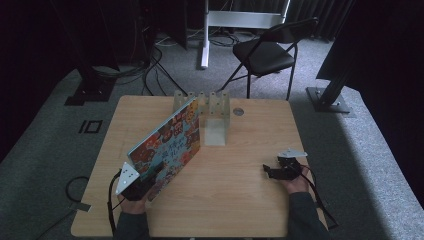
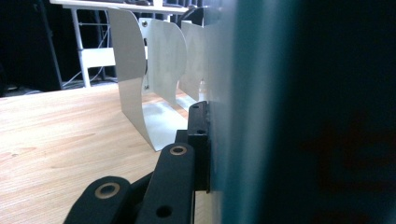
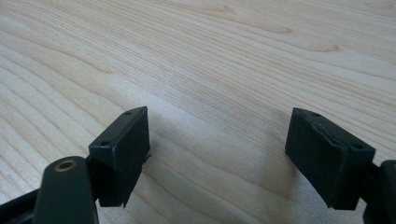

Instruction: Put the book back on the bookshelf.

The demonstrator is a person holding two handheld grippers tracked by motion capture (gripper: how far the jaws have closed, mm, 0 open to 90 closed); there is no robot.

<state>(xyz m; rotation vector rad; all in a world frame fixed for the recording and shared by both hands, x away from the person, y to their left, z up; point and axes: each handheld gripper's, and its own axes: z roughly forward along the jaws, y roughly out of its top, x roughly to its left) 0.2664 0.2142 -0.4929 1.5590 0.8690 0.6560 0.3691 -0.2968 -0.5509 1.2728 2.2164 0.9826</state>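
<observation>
A picture book (image 1: 167, 145) with a busy, colourful cover stands tilted on its edge over the left half of the wooden table (image 1: 240, 210). My left gripper (image 1: 147, 176) is shut on its near lower corner. In the left gripper view one black jaw presses flat against the book (image 2: 303, 116); the other jaw is hidden behind it. A white metal rack (image 1: 207, 107) with several upright dividers stands at the table's far middle, just beyond the book's far end, and shows close ahead as the rack (image 2: 140, 84). My right gripper (image 1: 272, 172) rests low at the right, open, with bare wood between the jaws of the right gripper (image 3: 217, 149).
A black folding chair (image 1: 265, 50) stands behind the table. Cables lie on the grey carpet at the left and back. A small round grommet (image 1: 238, 112) sits near the table's far edge. A dark stand base (image 1: 327, 100) is at the far right.
</observation>
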